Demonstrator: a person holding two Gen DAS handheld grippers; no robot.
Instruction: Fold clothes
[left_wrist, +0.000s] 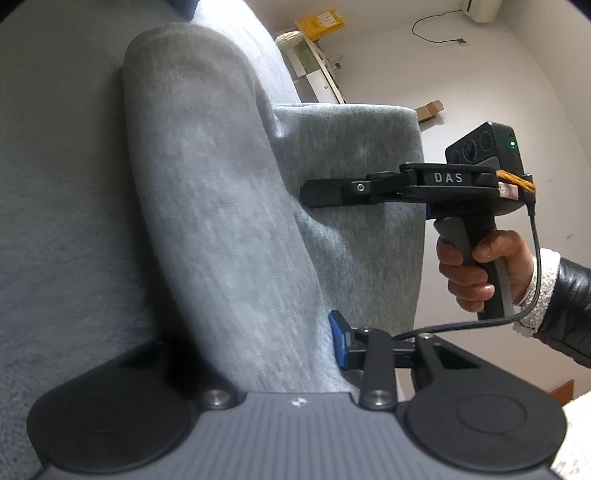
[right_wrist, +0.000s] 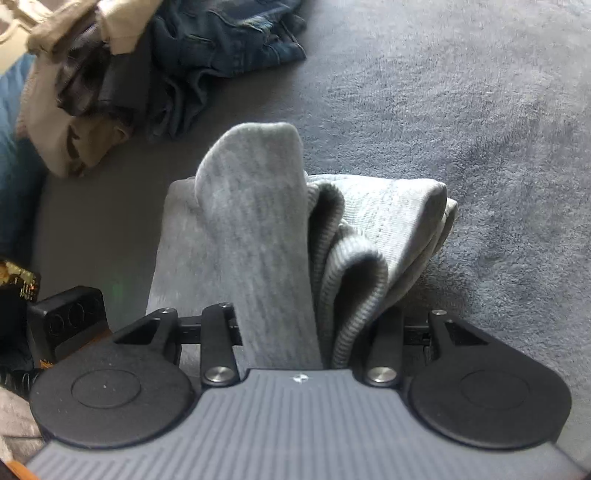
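Nearest in the left wrist view, the left gripper (left_wrist: 280, 354) has a thick roll of grey garment (left_wrist: 207, 192) bunched between its fingers; one blue fingertip pad (left_wrist: 338, 339) presses the cloth's right side, the other finger is buried under the fabric, so the jaws look clamped on the garment. The roll runs up and away from the camera over a soft grey blanket (left_wrist: 55, 229).

Further out to the right, the right gripper (left_wrist: 314, 194) reaches in sideways onto a flatter fold of the same garment, held by a hand (left_wrist: 469, 273) in a dark sleeve. Its own camera shows its jaws closed on a bundle of layers: a smooth grey band and, beside it, the ribbed hem (right_wrist: 351, 280), doubled over and spilling to the right.

Beyond that lies bare blanket, then a heap of jeans (right_wrist: 229, 48) and a beige item (right_wrist: 74, 110) at the far left.

The garment hangs between both grippers, lifted off the blanket in part.

Risks, as I judge them: each gripper holds several layers at once, so a loose inner layer, the ribbed hem especially, could slide out and undo the fold. If the two grippers pull apart unevenly, the roll could twist and the fold would land crooked.
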